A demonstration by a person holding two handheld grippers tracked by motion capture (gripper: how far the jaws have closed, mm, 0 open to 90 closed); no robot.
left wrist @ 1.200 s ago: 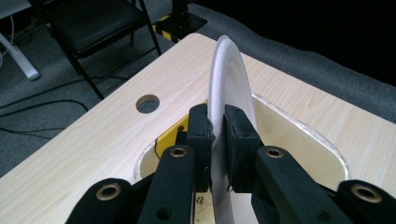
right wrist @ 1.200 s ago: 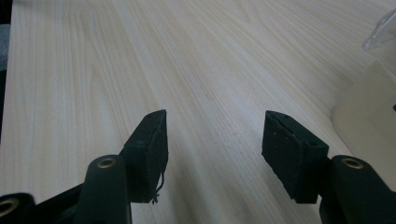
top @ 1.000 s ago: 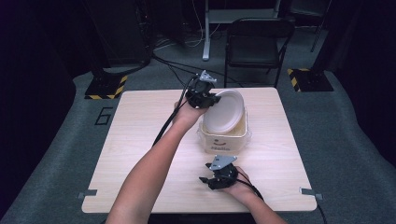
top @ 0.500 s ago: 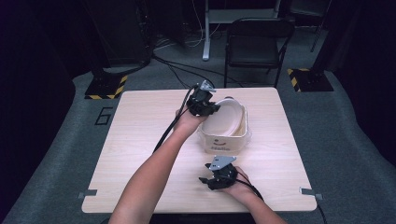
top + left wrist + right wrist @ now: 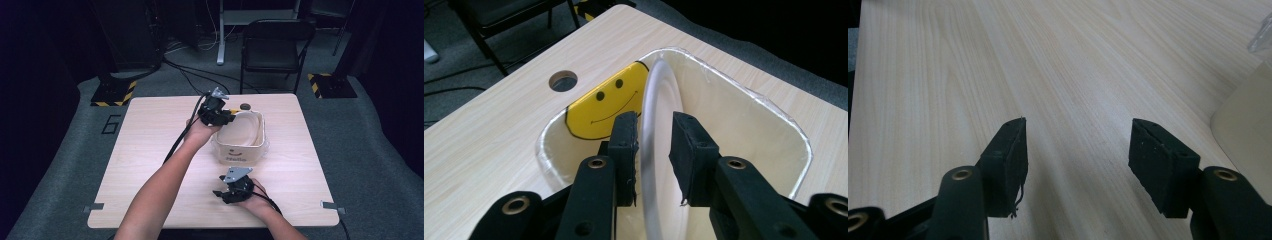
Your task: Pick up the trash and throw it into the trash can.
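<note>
High view: the left gripper [image 5: 223, 116] sits at the far-left rim of the cream tub [image 5: 239, 152] on the wooden table [image 5: 145, 150]; the right gripper [image 5: 229, 189] rests just in front of the tub.

Left gripper view: jaws straddle a translucent lid [image 5: 659, 125] standing on edge inside the tub, one pad touching it, the other slightly apart; a yellow smiley card [image 5: 601, 102] leans behind.

Right gripper view: jaws spread wide, holding nothing, over table beside the tub.

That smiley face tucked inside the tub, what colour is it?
Yellow, with black eyes and smile; the smiley face shows best in the left gripper view.
</note>
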